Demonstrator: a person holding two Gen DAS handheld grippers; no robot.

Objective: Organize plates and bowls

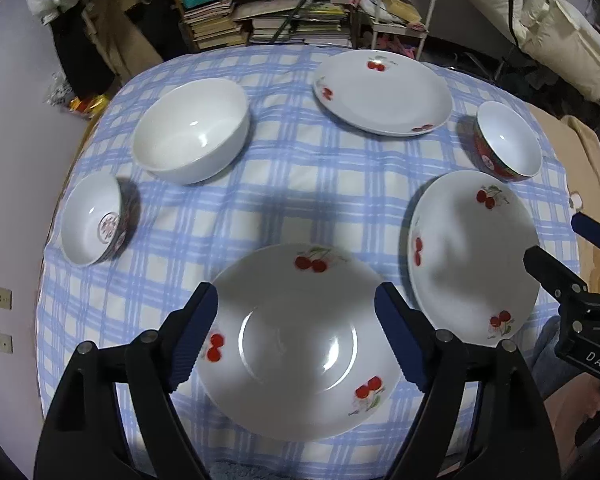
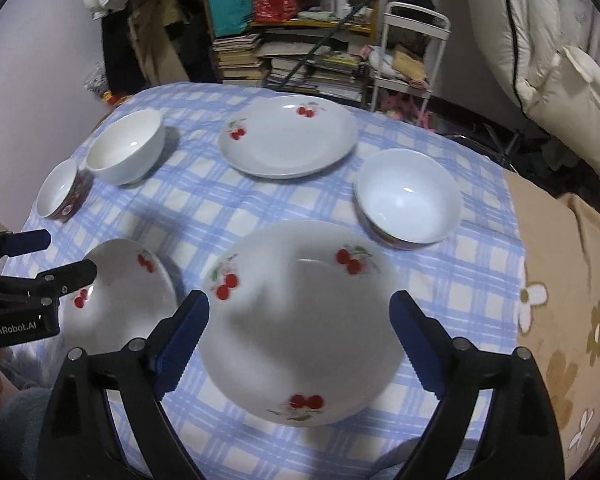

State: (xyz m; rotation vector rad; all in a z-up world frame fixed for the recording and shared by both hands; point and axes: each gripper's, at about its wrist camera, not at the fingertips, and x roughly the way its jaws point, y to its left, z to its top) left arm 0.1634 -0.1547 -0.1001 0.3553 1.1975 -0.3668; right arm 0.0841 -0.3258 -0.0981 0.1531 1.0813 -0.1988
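Three white cherry-print plates lie on the blue checked tablecloth [image 1: 300,184]: a near plate [image 1: 300,340], a right plate [image 1: 474,256] and a far plate [image 1: 384,92]. A large white bowl [image 1: 192,132], a small patterned bowl [image 1: 94,218] at left and a red-sided bowl [image 1: 508,140] at right stand apart. My left gripper [image 1: 296,316] is open and empty above the near plate. My right gripper [image 2: 300,320] is open and empty above the right plate [image 2: 304,320]; it also shows in the left wrist view [image 1: 556,240].
Behind the table are stacked books on a shelf [image 1: 260,20], a white wire cart [image 1: 400,12] and a white padded cover [image 1: 540,20]. A floral beige cloth [image 2: 572,300] lies right of the table. The left gripper shows in the right wrist view [image 2: 64,254].
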